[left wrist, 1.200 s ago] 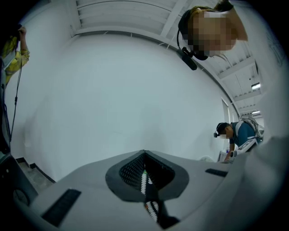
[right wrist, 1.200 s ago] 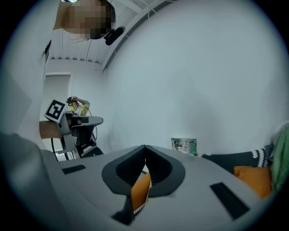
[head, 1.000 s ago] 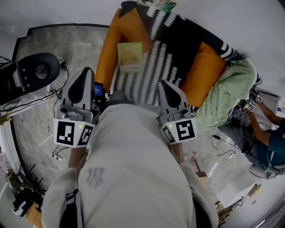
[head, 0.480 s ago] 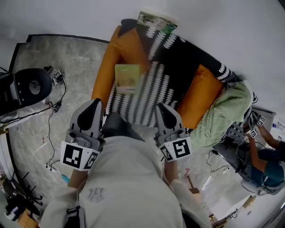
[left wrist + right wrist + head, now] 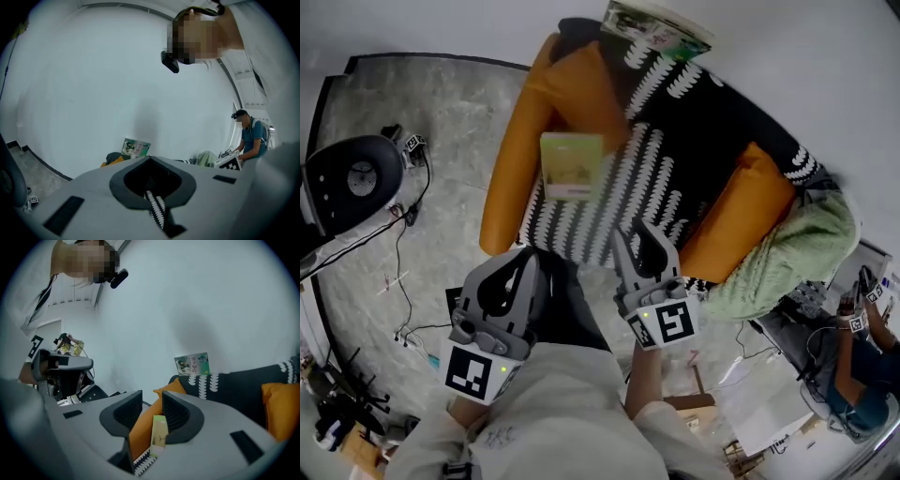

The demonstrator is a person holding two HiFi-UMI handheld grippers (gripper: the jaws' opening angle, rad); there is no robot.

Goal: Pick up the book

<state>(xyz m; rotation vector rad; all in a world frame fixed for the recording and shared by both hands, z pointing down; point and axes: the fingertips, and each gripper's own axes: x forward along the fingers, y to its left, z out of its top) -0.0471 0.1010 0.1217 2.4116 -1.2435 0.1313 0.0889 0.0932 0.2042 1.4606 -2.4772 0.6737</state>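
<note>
Head view — book [image 5: 572, 165] nr sofa arm [image 5: 512, 178]

The grey plastic left gripper [image 5: 517, 267] points forward and slightly down, its ribbed jaws pressed together on nothing. Its black-and-white left marker cube [image 5: 476, 372] sits just behind the claw, where the cream-sleeved left arm [image 5: 450, 436] begins. The grey plastic right gripper [image 5: 637, 239], off its right flank (and a little further forward), has just been opening its jaws, which stand apart and empty, with the right forearm [image 5: 642, 389] running back behind its right marker cube [image 5: 664, 323].
</note>
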